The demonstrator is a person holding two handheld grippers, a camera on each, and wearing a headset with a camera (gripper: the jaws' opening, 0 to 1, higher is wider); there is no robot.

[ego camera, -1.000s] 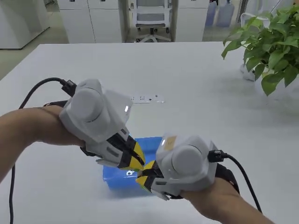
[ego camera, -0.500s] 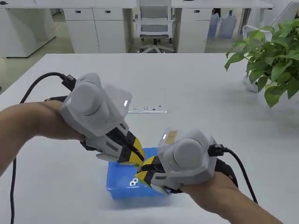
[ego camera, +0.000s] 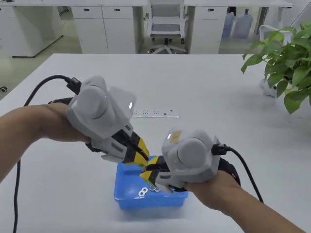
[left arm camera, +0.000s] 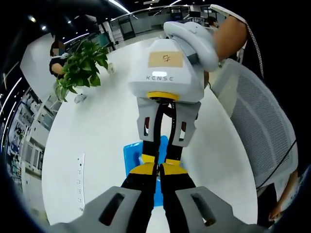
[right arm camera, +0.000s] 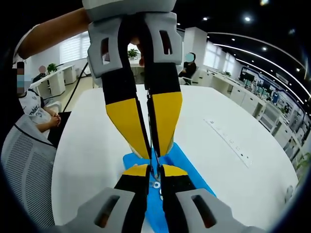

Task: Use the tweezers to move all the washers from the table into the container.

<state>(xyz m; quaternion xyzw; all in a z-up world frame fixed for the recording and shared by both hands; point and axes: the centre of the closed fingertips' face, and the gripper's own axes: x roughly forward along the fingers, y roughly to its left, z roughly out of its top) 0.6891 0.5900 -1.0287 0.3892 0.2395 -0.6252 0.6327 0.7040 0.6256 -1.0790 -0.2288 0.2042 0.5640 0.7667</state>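
Observation:
A blue container (ego camera: pixel 146 200) sits on the white table (ego camera: pixel 218 87) near its front edge, with several metal washers (ego camera: pixel 143 192) lying inside. My left gripper (ego camera: pixel 141 158) and right gripper (ego camera: pixel 148 174) meet tip to tip just above it. In the right gripper view a thin metal tweezers blade (right arm camera: pixel 151 126) runs between the left gripper's (right arm camera: pixel 151 148) yellow fingers down into my right gripper's (right arm camera: pixel 154 170) own jaws. Both pairs of jaws stand pressed together on it. Washers (right arm camera: pixel 156 185) show below the tips, over the container (right arm camera: pixel 187 165).
A white power strip (ego camera: pixel 155 113) lies on the table behind the grippers. A potted plant (ego camera: pixel 286 63) stands at the right edge. An office chair (ego camera: pixel 167 24) and cabinets are beyond the far edge. Black cables trail from both grippers.
The head camera has tilted, so the whole picture sits lower. The grippers stay tip to tip above the container, and more washers now show inside it.

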